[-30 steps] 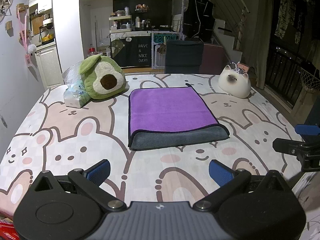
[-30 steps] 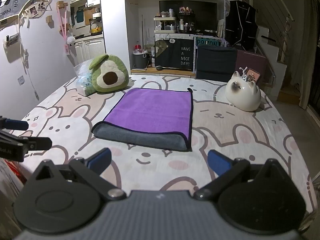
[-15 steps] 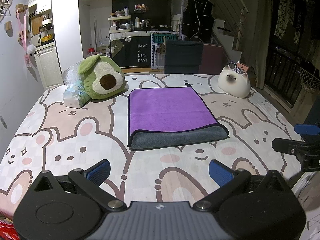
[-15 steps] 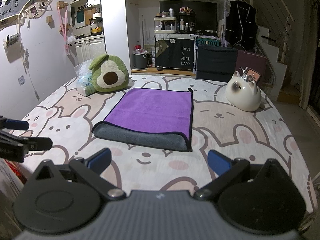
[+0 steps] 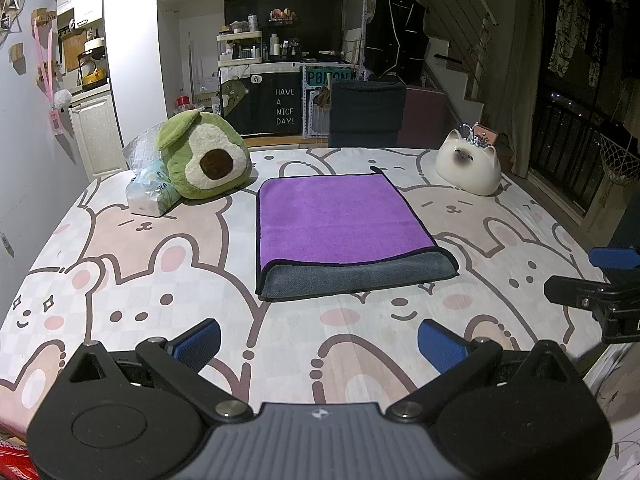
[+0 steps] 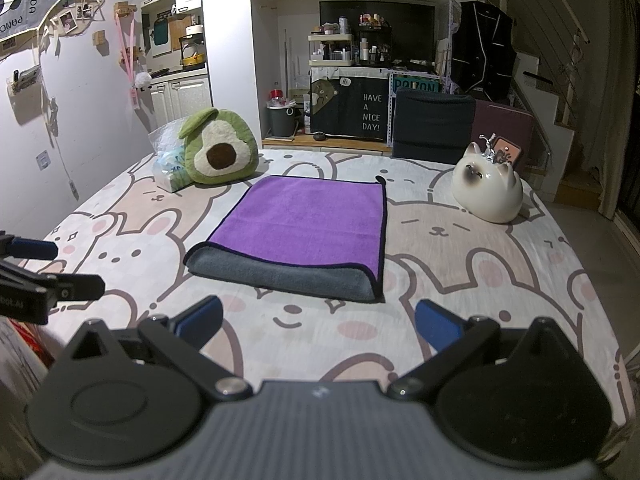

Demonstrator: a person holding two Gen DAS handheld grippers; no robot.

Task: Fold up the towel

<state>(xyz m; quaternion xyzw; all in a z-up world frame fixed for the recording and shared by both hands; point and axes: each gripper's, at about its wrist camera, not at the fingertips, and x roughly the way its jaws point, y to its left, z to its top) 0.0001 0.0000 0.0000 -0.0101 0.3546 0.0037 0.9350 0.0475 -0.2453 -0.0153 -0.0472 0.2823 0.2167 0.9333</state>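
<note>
A purple towel [image 5: 340,216] with a grey underside lies folded flat in the middle of the table; its grey fold edge faces me. It also shows in the right wrist view [image 6: 308,220]. My left gripper [image 5: 320,344] is open and empty, above the table's near edge, short of the towel. My right gripper [image 6: 318,322] is open and empty, also short of the towel. The right gripper shows at the right edge of the left wrist view [image 5: 600,292]. The left gripper shows at the left edge of the right wrist view [image 6: 36,280].
An avocado plush [image 5: 204,160] and a tissue pack [image 5: 150,196] sit at the back left. A white cat-shaped ceramic [image 5: 468,168] sits at the back right. The table [image 5: 160,280] has a bear-print cloth. A dark chair [image 5: 366,114] stands behind it.
</note>
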